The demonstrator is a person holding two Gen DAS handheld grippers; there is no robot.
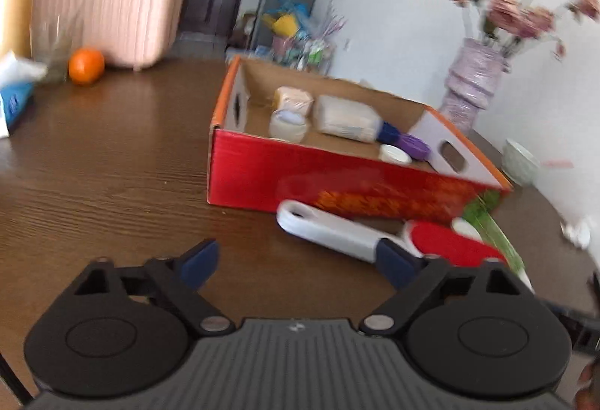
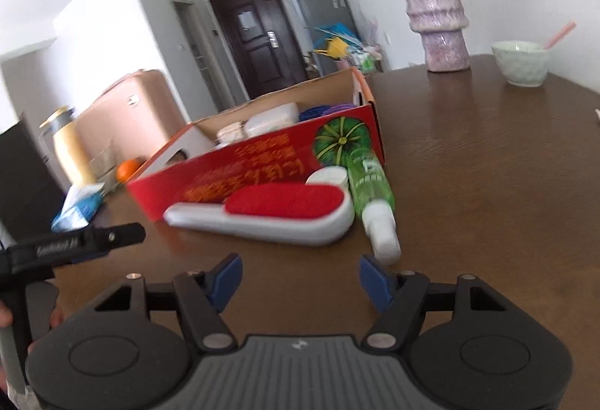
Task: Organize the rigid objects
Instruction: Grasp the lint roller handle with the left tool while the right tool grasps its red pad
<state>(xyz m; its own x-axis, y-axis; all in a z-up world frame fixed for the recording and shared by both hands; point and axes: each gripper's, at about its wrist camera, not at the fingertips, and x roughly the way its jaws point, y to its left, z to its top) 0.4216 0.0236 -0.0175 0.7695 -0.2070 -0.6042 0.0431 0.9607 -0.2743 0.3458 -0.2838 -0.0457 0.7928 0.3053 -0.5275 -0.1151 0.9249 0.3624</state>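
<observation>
**Brown wood table, red box at centre, both grippers empty**

Surface: dark wood-grain table (image 1: pixel 112 155) in a white-walled room with a dark door behind. Both views are motion-blurred.

Red cardboard box (image 1: pixel 337 181), open top, stands mid-table. Inside it: a round cream jar (image 1: pixel 288 125), a wrapped pale block (image 1: pixel 292 99) just behind the jar, a large pale bottle (image 1: pixel 347 117) lying on its side, a purple lid (image 1: pixel 414 145) and a white lid (image 1: pixel 394 154) at the right end.

Outside, along the box's near wall: a lint brush (image 2: pixel 270 213) with a white handle and red pad, lying flat. Just beside it a green bottle (image 2: pixel 371 192) on its side, white cap toward the camera. A small white round container (image 2: pixel 328 178) sits between brush and box.

Left gripper (image 1: pixel 300 263): jaws apart, nothing between them; its right finger overlaps the brush handle in view, contact cannot be told.
Right gripper (image 2: pixel 298 278): jaws apart, nothing between them, short of brush and bottle.

Periphery: orange (image 1: pixel 86 65), pink case (image 1: pixel 108 1), lilac vase (image 2: pixel 437 20) with flowers, pale green bowl (image 2: pixel 521 63).
</observation>
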